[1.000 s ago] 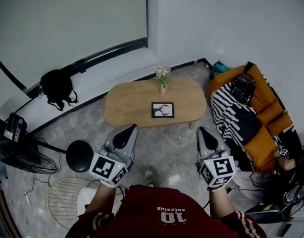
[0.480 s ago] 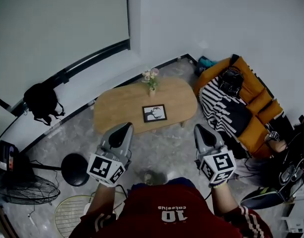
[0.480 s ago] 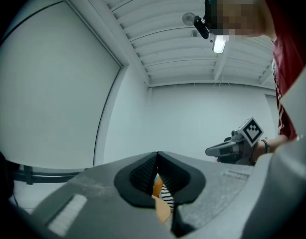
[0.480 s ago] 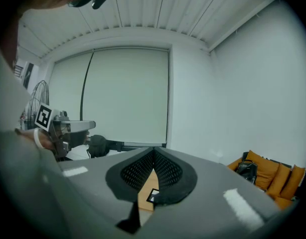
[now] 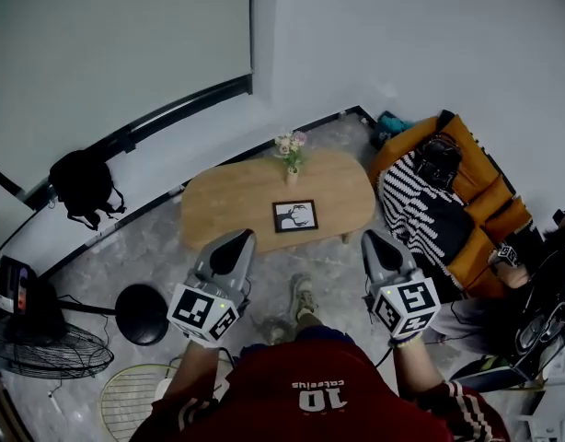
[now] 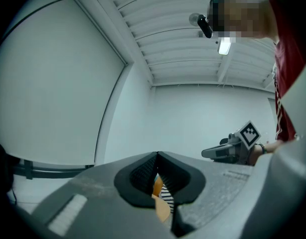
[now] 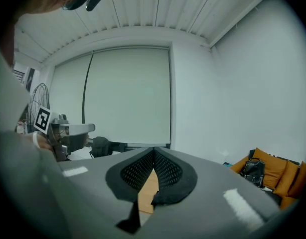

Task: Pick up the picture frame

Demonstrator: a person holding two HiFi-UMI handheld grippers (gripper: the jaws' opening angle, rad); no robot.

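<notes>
Both tools, the left gripper (image 5: 236, 239) and the right gripper (image 5: 374, 239), hung short of the table (image 5: 227, 212) in the head view. The picture frame (image 5: 295, 216) lay flat on the table, toward its near edge. The left gripper view showed its jaws pressed together on nothing. The right gripper view showed the same. The frame was judged light, rigid and probably glazed, so fragile. It would best be pinched by one side rail.

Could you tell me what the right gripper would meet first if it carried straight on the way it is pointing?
Most likely the wooden table, near its right end: its top shows in line with the right gripper's shut jaws. The picture frame lies left of that line. Depth is unclear.
</notes>
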